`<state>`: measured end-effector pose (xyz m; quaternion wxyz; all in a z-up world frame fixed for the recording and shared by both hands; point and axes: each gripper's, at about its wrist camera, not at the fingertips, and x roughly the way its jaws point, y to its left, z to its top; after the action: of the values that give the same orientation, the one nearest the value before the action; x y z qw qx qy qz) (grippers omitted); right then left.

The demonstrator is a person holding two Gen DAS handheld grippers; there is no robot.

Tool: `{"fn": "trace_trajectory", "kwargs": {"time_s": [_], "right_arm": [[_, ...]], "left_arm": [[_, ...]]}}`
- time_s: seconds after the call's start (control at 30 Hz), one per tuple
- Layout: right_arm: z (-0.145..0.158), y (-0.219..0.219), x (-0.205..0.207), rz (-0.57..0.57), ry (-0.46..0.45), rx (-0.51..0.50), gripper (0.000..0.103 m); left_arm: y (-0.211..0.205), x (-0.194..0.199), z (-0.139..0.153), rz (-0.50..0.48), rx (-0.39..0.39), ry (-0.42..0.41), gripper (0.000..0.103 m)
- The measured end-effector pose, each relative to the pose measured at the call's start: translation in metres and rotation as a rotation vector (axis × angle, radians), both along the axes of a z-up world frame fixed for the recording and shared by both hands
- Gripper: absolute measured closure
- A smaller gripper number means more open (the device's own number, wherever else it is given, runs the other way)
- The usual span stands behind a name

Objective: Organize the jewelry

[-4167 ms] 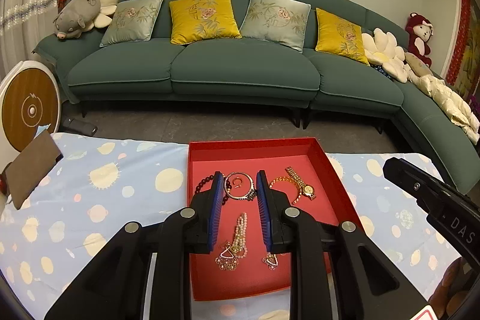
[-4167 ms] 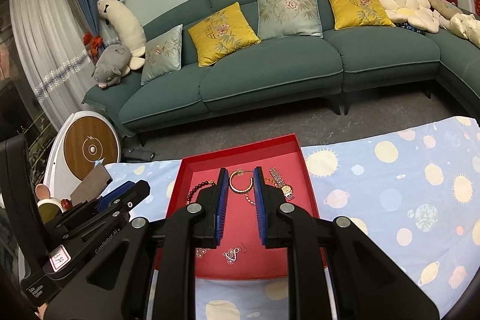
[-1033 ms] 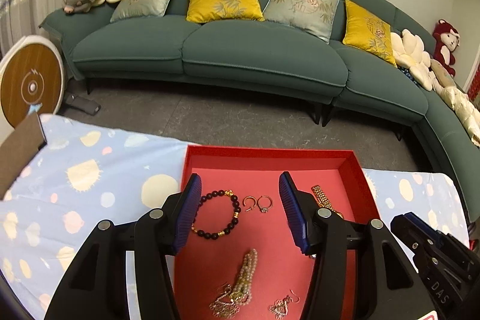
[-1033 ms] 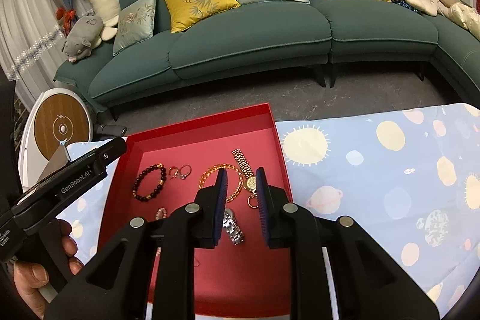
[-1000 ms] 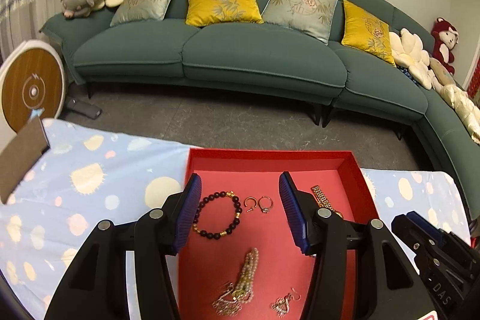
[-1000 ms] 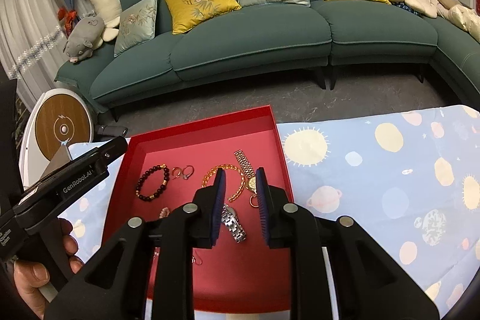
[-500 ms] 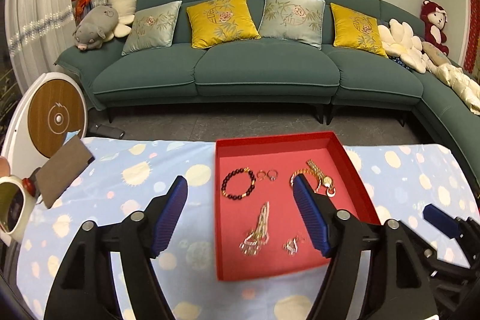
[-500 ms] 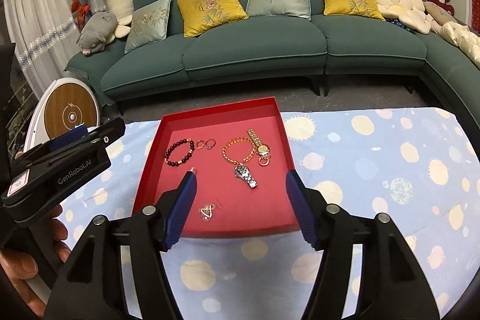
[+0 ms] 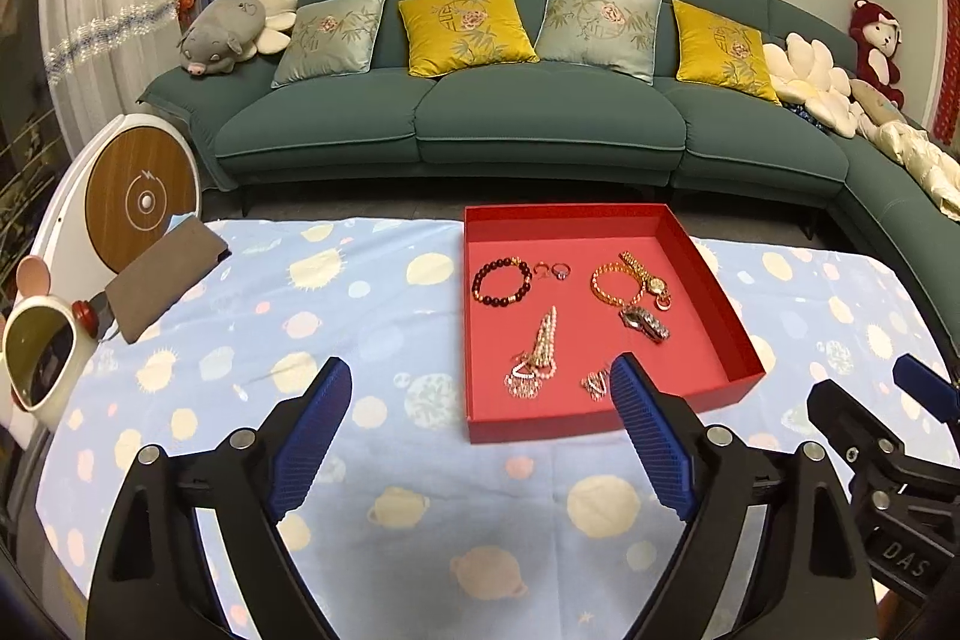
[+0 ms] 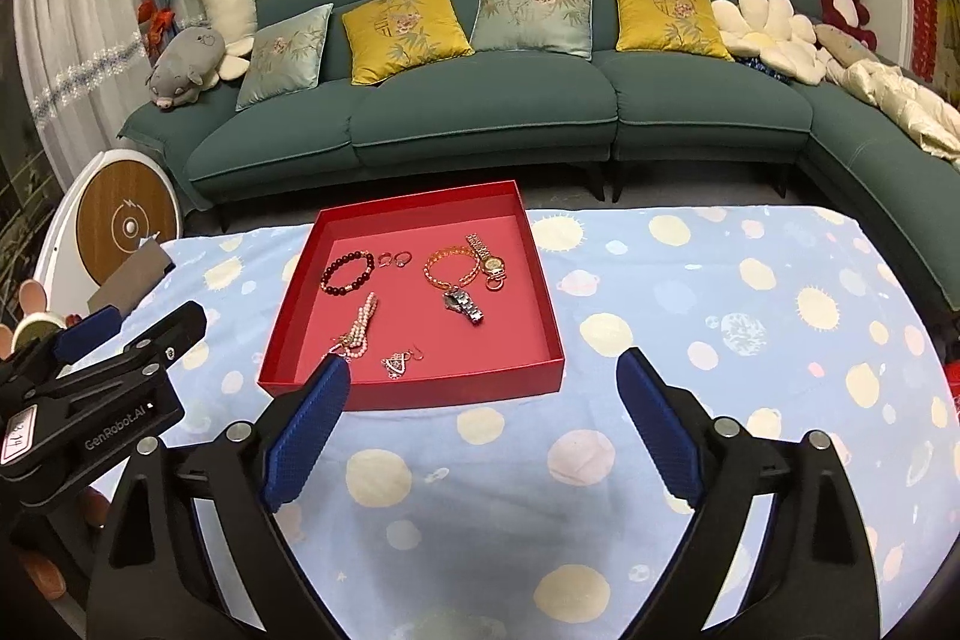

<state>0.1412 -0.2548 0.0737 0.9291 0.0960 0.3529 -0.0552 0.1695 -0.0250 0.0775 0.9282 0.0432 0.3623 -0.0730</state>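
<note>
Both tongs just backed off the red tray and spread wide, nothing in the left tongs or right tongs, so sorting looks about done. Silver watch sits beside the gold bracelet. Only the left view shows the mirror at the counter edge.

Right gripper hovers over the table, blue pads spread wide, nothing between them. Red tray sits ahead on the planet-print cloth, holding a dark bead bracelet, two small rings, gold chain bracelet, gold watch, silver watch, pearl strand and earrings. Left gripper at lower left, beside the tray, its opening unclear.
</note>
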Motion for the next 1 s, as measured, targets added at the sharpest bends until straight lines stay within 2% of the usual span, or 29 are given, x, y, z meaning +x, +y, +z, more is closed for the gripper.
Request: {"fn": "trace_trajectory", "kwargs": {"time_s": [0.23,0.4,0.6,1.0], "right_arm": [[-0.011,0.011,-0.014,0.009,-0.010,-0.080,0.009],[-0.019,0.008,-0.016,-0.016,0.006,-0.071,0.008],[-0.021,0.009,-0.016,-0.045,0.002,-0.095,0.007],[-0.023,0.010,-0.021,-0.054,0.000,-0.111,0.006]], "left_arm": [[-0.011,-0.013,-0.019,-0.018,0.023,0.019,0.017],[-0.013,-0.010,-0.029,-0.006,-0.020,0.068,0.017],[-0.016,-0.012,-0.034,0.028,0.007,0.054,0.017],[-0.014,-0.015,-0.037,0.027,0.018,0.051,0.017]]}}
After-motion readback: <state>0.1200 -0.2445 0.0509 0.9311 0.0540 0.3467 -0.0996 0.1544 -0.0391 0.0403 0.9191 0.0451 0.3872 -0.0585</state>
